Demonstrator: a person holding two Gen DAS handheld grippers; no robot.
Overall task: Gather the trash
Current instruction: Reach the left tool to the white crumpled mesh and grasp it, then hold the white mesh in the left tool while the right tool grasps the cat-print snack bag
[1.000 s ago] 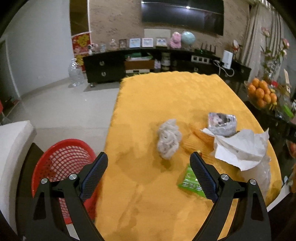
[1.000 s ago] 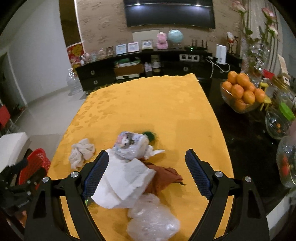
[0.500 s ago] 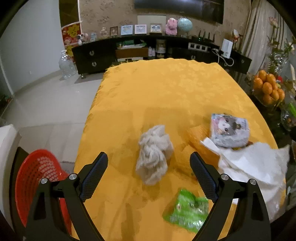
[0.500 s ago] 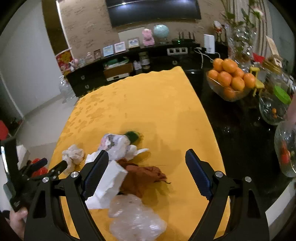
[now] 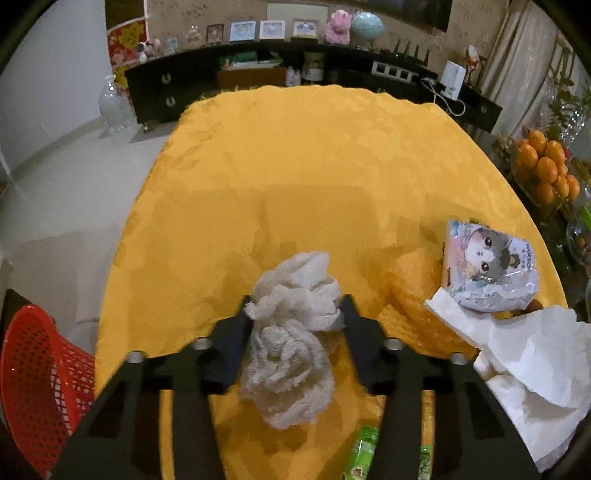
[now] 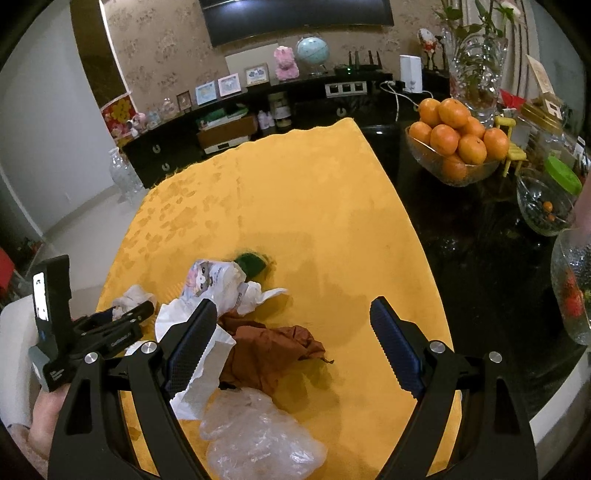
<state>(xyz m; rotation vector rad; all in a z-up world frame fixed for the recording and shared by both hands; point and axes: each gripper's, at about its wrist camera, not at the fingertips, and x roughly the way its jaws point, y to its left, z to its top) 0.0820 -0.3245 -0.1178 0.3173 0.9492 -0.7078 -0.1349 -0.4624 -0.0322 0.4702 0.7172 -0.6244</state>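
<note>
Crumpled cloth wad point(image 5: 291, 332) sits clamped in the left tongs point(image 5: 293, 310), red basket point(image 5: 40, 384) low to their left; right tongs point(image 6: 291, 347) hang apart.

A home living-dining room.
Behind the yellow-clothed table point(image 5: 314, 155): a sideboard point(image 6: 236, 122) with framed pictures, a wall television point(image 6: 295, 14) above.

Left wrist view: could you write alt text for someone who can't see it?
The left gripper has its jaws closed on a crumpled white cloth lying on a yellow tablecloth. To the right sit a cat-print packet and white paper; a red basket stands at lower left, off the table.
</note>
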